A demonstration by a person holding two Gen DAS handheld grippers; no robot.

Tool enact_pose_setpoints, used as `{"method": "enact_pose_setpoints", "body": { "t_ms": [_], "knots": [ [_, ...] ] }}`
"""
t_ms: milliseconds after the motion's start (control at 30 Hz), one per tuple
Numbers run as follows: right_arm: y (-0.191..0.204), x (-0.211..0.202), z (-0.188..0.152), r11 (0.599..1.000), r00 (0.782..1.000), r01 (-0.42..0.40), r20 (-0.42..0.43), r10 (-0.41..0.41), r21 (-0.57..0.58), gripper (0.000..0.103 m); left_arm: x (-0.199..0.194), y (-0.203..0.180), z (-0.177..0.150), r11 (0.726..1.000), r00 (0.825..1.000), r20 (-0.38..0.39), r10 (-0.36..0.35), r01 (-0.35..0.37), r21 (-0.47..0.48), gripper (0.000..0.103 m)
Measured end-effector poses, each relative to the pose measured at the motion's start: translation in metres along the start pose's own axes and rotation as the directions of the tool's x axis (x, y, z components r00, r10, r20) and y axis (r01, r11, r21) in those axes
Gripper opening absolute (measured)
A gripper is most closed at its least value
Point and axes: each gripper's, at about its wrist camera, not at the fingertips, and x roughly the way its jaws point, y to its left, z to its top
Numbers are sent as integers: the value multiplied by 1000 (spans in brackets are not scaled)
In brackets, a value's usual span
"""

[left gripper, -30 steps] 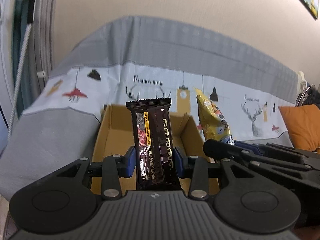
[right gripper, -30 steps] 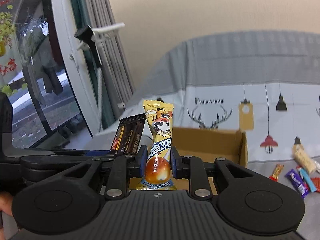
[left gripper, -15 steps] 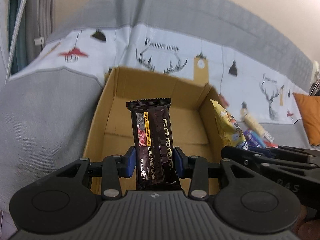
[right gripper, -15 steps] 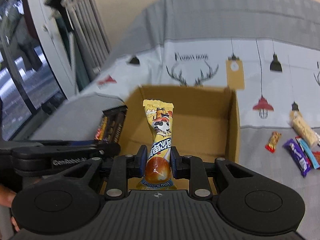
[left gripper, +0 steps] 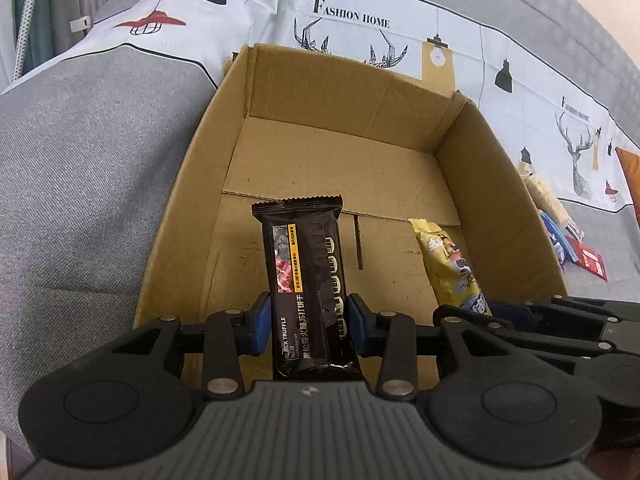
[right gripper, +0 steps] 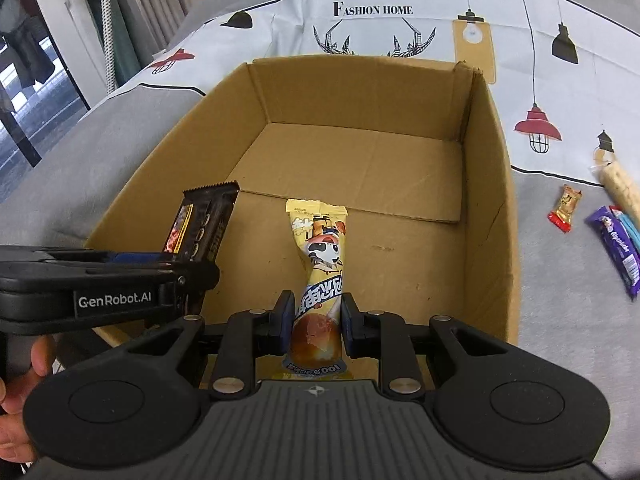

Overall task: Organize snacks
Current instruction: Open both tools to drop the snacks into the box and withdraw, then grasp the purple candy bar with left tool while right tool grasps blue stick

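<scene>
My left gripper is shut on a black truffle cracker pack and holds it over the near end of an open cardboard box. My right gripper is shut on a yellow cartoon snack pack, also over the box, to the right of the left one. Each sees the other's load: the yellow pack in the left wrist view, the black pack in the right wrist view. The box floor is bare.
The box sits on a grey sofa with a white printed cover. Several loose snacks lie right of the box: a purple bar, a small red-gold candy, a pale stick pack. A window and curtains stand at far left.
Both grippers have moved forward and tilted down over the box, each still holding its pack. The box interior now fills both views.
</scene>
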Motion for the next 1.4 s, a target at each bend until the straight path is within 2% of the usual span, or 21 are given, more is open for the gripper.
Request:
{"method": "enact_pose_setpoints", "body": {
  "t_ms": [67,100,133,167,200,233,267,467,600,733,833,967,1167,1333,1367,1400],
  "knots": [
    [0,-3,1,1000,1000,-9,9,9,-9,27,-5,-3,0,1000,1000,2,-1,1,8,52],
    [0,-6,2,1000,1000,-23,21,23,-13,42,-7,-6,1,1000,1000,-1,29,-29,5,71],
    [-1,-10,3,999,999,-41,35,42,-9,51,-10,-6,3,996,996,-1,84,-84,-8,88],
    [-5,-17,5,999,998,-34,59,34,9,57,-15,-6,4,994,994,15,104,-104,-22,94],
    [-11,-23,6,999,996,-37,84,35,27,73,-22,-4,5,996,996,32,88,-87,-34,101],
    [-17,-30,7,998,993,-52,112,46,47,88,-27,-3,5,997,997,42,63,-61,-46,103],
    [-25,-38,8,996,989,-65,139,55,63,93,-32,-3,5,998,998,53,41,-38,-56,103],
    [-52,-70,-5,995,979,-51,200,33,83,93,-55,-39,4,1000,996,82,15,-16,3,103],
    [-75,-90,-22,983,969,-103,240,65,150,95,-63,-65,6,999,994,102,26,-29,25,103],
    [-95,-106,-35,982,963,-123,256,83,143,96,-67,-87,7,999,993,109,32,-33,3,103],
    [-117,-120,-45,979,951,-111,303,56,168,97,-67,-109,12,999,995,94,32,-34,22,103],
    [-159,-128,-53,965,935,-86,354,-8,249,97,-65,-149,17,994,992,123,40,-51,92,103],
    [-229,-129,-60,973,910,-15,407,-82,231,97,-31,-221,27,974,992,120,-27,-1,227,103],
    [-298,-114,-57,970,893,-34,444,-79,241,96,24,-270,41,971,996,72,-49,31,237,103],
    [-311,-109,-56,971,891,-25,447,-86,237,94,38,-277,44,974,997,55,-53,40,222,103],
    [-322,-105,-55,970,889,-12,447,-102,244,85,54,-286,48,978,998,33,-49,42,202,103]
  ]
}}
